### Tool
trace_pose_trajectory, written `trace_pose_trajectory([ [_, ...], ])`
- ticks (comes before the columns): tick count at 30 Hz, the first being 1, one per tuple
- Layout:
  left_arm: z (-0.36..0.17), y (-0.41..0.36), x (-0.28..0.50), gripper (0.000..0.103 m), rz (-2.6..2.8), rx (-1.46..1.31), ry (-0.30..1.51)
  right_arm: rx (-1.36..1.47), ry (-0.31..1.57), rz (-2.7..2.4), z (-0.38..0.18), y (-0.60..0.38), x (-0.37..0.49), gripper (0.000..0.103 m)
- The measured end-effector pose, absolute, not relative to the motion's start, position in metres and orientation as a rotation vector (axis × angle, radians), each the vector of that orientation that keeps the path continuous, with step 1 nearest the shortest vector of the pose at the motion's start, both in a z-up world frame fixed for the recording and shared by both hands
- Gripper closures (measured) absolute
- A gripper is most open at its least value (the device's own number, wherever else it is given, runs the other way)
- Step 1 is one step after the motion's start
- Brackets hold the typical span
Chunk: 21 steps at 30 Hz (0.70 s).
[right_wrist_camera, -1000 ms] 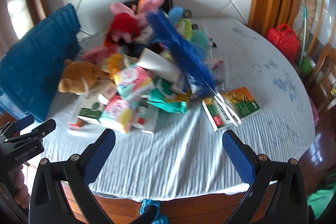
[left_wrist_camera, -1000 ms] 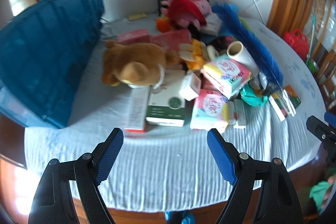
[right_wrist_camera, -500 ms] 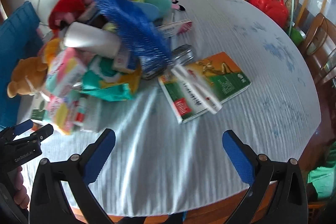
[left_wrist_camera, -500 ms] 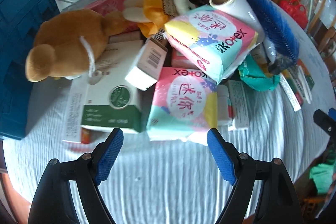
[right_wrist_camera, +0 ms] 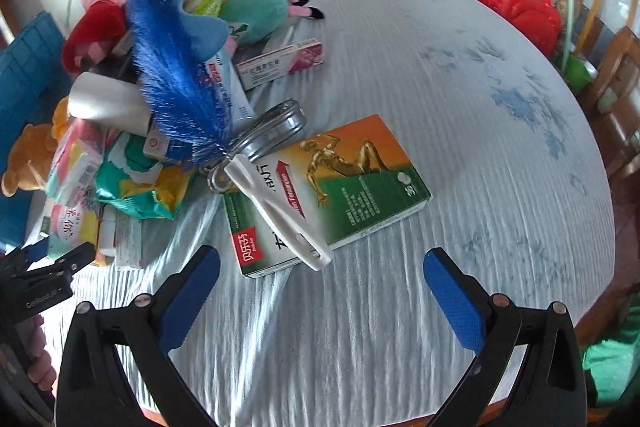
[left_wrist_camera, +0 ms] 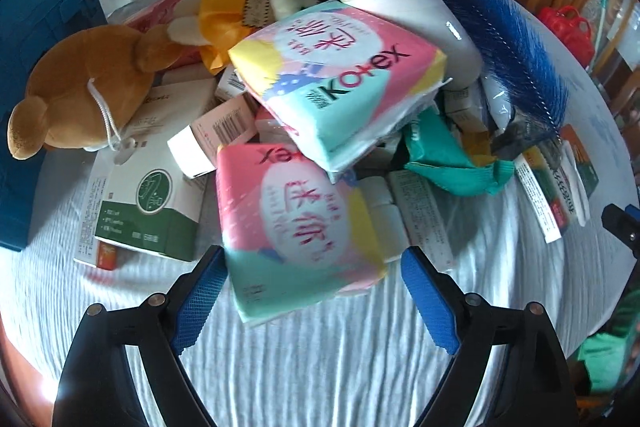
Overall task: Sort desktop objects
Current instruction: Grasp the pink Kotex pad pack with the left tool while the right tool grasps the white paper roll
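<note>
A heap of desktop objects lies on a white-clothed round table (right_wrist_camera: 460, 107). In the left wrist view my left gripper (left_wrist_camera: 314, 265) points steeply down with its jaws opening. The near end of a pink and teal Kotex pack (left_wrist_camera: 296, 223) lies between its blue pads (left_wrist_camera: 200, 291), which do not press on it. In the right wrist view my right gripper (right_wrist_camera: 320, 261) stands open just in front of a green and orange medicine box (right_wrist_camera: 360, 183). The white handle (right_wrist_camera: 280, 211) of a blue bottle brush (right_wrist_camera: 176, 75) lies across that box.
A second Kotex pack (left_wrist_camera: 340, 75), a white roll (left_wrist_camera: 420, 11), a brown plush bear (left_wrist_camera: 80, 87) and a green and white box (left_wrist_camera: 152, 207) crowd the heap. A blue crate (left_wrist_camera: 40, 47) stands at left. A red bag (right_wrist_camera: 520, 7) and a wooden chair (right_wrist_camera: 616, 75) are beyond the table.
Both grippers have come down and forward towards the heap. The Kotex pack now sits between the left fingers. The medicine box now lies close before the right fingers.
</note>
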<state>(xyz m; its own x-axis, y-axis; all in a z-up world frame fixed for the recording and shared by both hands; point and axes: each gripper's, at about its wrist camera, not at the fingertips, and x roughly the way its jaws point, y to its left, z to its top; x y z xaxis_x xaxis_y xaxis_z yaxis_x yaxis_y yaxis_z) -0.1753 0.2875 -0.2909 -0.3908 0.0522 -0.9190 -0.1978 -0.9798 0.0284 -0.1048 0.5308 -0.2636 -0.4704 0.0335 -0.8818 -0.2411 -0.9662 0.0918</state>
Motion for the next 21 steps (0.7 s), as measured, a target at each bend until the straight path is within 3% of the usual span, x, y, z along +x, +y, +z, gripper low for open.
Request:
trace_pose_trajectory([
  [6, -0.299, 0.289, -0.176, 0.016, 2.542, -1.683, 0.161, -1.551, 0.256, 2.640, -0.258, 0.525, -0.113, 0.000],
  [7, -0.302, 0.285, -0.176, 0.021, 2.546, -1.699, 0.153, -1.552, 0.242, 2.655, -0.258, 0.523, -0.116, 0.000],
  [8, -0.305, 0.282, -0.176, 0.032, 2.548, -1.716, 0.145, -1.549, 0.235, 2.664, -0.258, 0.523, -0.119, 0.000],
  [11, -0.308, 0.271, -0.178, 0.033, 2.530, -1.729, 0.068, -1.552, 0.237, 2.688, -0.258, 0.519, -0.128, 0.000],
  [20, -0.304, 0.251, -0.158, 0.035, 2.553, -1.722, 0.082, -1.674, 0.254, 2.791, -0.276, 0.458, -0.148, 0.000],
  [21, -0.304, 0.249, -0.153, 0.035, 2.554, -1.721, 0.084, -1.688, 0.250, 2.799, -0.279, 0.450, -0.148, 0.005],
])
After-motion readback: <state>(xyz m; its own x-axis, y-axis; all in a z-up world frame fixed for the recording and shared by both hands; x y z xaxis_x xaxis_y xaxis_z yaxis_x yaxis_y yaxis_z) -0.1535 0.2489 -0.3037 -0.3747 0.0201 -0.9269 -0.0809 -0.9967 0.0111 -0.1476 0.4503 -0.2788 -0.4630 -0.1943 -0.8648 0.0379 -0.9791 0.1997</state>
